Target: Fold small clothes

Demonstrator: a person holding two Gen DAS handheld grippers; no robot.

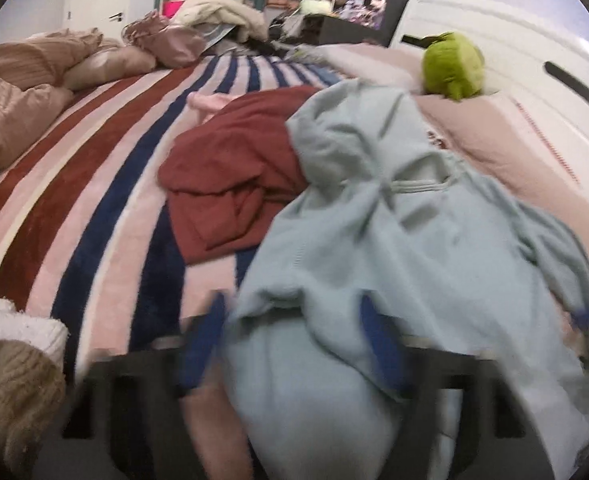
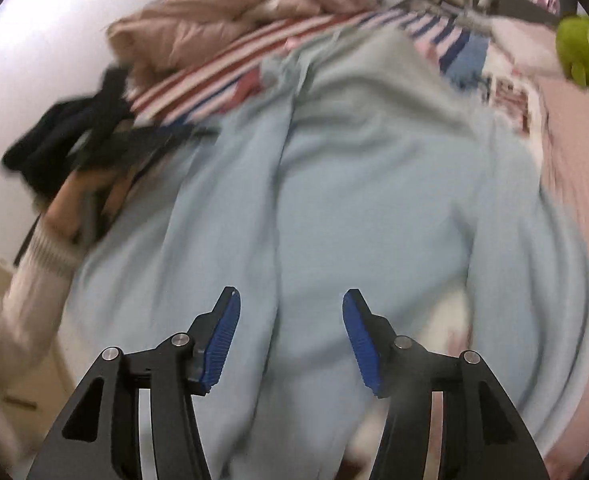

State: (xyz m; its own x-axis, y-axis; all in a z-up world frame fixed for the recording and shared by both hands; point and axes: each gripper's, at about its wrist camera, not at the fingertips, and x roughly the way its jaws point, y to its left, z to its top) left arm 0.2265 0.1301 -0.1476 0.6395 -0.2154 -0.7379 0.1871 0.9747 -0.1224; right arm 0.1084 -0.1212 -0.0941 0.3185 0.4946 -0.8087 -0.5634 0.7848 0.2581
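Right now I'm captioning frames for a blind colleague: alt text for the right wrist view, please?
Right gripper, blue-padded jaws apart and holding nothing, hovers over a rumpled pale blue garment on a striped bedspread. At left, a hand in a cream knit sleeve holds the other black gripper.

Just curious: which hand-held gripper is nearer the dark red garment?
Left. The left hand-held gripper is in the light blue garment beside the dark red garment; the right hand-held gripper shows only blue.

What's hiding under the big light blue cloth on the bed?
The light blue cloth lies over one edge of a crumpled dark red garment on the striped blanket. Whatever else sits beneath it is covered.
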